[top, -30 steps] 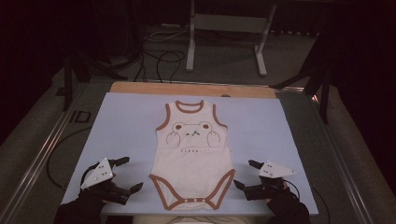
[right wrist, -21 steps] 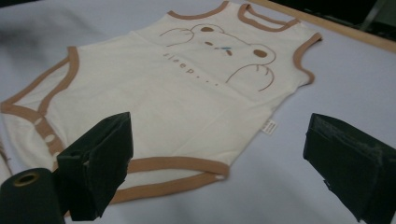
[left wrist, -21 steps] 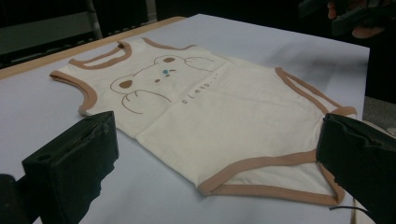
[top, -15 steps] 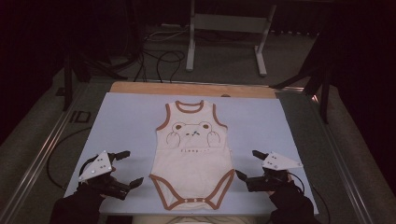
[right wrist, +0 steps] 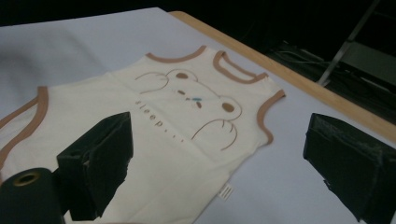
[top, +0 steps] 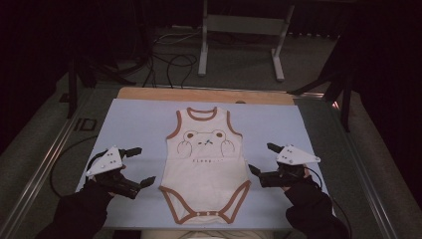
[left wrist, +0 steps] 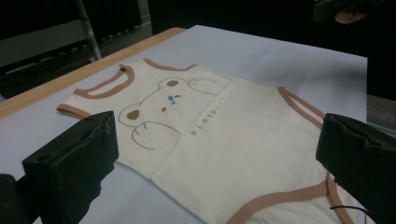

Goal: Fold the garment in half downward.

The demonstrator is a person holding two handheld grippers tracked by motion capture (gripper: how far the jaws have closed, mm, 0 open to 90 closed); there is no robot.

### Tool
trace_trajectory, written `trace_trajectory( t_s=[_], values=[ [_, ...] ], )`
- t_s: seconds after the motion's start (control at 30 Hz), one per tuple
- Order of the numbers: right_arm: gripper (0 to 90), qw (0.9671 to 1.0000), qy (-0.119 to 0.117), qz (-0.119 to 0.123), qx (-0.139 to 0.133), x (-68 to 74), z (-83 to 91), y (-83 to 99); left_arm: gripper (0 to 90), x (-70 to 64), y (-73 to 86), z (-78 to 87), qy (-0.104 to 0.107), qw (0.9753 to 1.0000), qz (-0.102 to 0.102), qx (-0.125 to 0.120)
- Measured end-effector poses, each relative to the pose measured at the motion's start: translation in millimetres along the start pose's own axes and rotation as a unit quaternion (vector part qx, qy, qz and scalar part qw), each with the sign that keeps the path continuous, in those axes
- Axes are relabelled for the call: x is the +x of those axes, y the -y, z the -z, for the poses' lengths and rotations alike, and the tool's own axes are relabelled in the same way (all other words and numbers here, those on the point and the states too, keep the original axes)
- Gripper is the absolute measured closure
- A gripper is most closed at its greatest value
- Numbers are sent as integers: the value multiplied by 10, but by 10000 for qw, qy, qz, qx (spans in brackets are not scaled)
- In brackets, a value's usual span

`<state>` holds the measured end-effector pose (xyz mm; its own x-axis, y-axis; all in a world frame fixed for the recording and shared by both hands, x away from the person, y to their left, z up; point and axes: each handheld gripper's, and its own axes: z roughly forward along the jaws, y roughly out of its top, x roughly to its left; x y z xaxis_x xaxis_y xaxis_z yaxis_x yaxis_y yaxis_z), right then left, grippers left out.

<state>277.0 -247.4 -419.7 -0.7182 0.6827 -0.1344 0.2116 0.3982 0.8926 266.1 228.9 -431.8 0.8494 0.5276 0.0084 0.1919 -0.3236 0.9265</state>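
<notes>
A cream baby bodysuit [top: 205,164] with brown trim and a bear print lies flat on the pale blue mat [top: 134,119], neck toward the far edge. My left gripper [top: 142,166] hovers open just left of its lower side, jaws pointing at the cloth. On the other side, my right gripper [top: 261,158] is open beside the waist. In the left gripper view, the bodysuit [left wrist: 210,126] spreads between the wide-apart jaws of the left gripper [left wrist: 217,135]. The right gripper view has the bodysuit [right wrist: 187,121] ahead of the right gripper [right wrist: 219,140], with nothing held.
The mat covers a table with a wooden strip [top: 204,94] along its far edge. Behind it stand a metal frame's legs [top: 203,55] and floor cables [top: 169,59]. A metal rail [top: 40,169] runs along the table's left.
Both grippers have moved forward, away from the person, along the sides of the bodysuit. Their jaws stay open and the bodysuit has not shifted.
</notes>
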Motion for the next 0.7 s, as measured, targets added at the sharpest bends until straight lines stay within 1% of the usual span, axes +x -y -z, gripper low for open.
trace_trajectory(
  t_s=[0.07,0.2,0.23,0.27,0.37,0.43,0.5,0.53,0.7],
  values=[
    [84,10000,54,26,-22,-21,-31,-46,1,21,-20,-21,-11,10000,8,38],
    [84,9999,131,74,28,-56,-102,-109,2,59,-55,-66,-19,10000,28,62],
    [84,9999,128,81,32,-67,-115,-116,2,70,-67,-85,-36,9999,29,111],
    [84,9999,135,42,37,-78,-141,-127,2,75,-75,-98,-38,9999,47,121],
    [84,9999,160,16,45,-110,-221,-152,1,108,-108,-148,-33,9998,2,217],
    [84,9998,167,-14,47,-112,-236,-157,2,126,-126,-173,-29,9998,20,208],
    [84,9999,151,9,43,-127,-276,-167,2,144,-145,-199,-22,9998,22,221],
    [84,9999,139,-16,41,-130,-303,-174,2,150,-151,-209,-27,9997,15,228],
    [84,9999,114,0,67,-153,-393,-198,2,190,-199,-268,-53,9995,5,307]
  ],
)
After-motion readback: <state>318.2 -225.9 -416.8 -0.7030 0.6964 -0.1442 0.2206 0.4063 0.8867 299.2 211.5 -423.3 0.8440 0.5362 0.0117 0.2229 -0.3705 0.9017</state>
